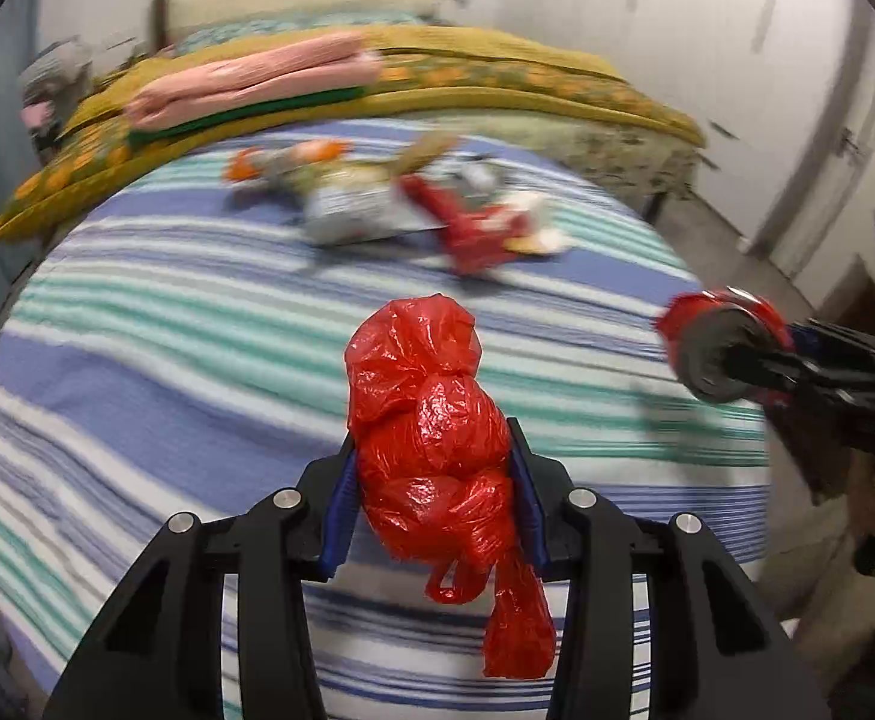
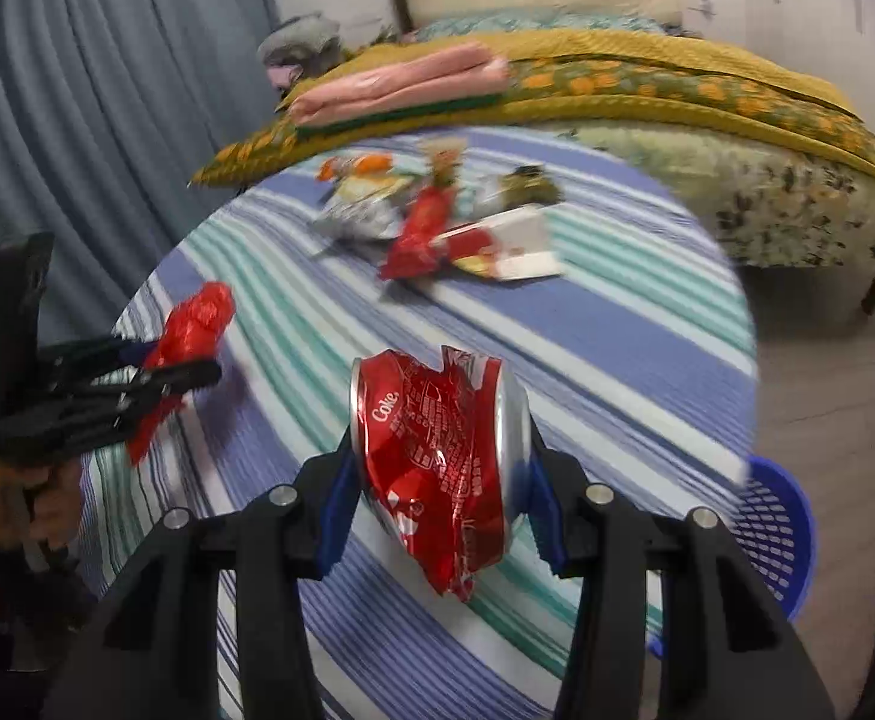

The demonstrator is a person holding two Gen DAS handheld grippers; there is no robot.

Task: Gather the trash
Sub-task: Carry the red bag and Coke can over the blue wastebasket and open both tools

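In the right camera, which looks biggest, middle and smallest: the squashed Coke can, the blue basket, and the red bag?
1. Coke can, though it sits right at the camera in the right tongs, so nearness inflates it.
2. Blue basket, partly hidden by the table.
3. Red bag, held farther off.

Each fisheye looks forward along its own fingers, close above the round blue-, green- and white-striped cloth table (image 1: pixel 197 324), toward the yellow-quilted bed (image 1: pixel 497 60) at 12 o'clock. Both share the scattered wrapper pile (image 2: pixel 437 222); the left view catches its partner at 3 o'clock, the right view's at 9.
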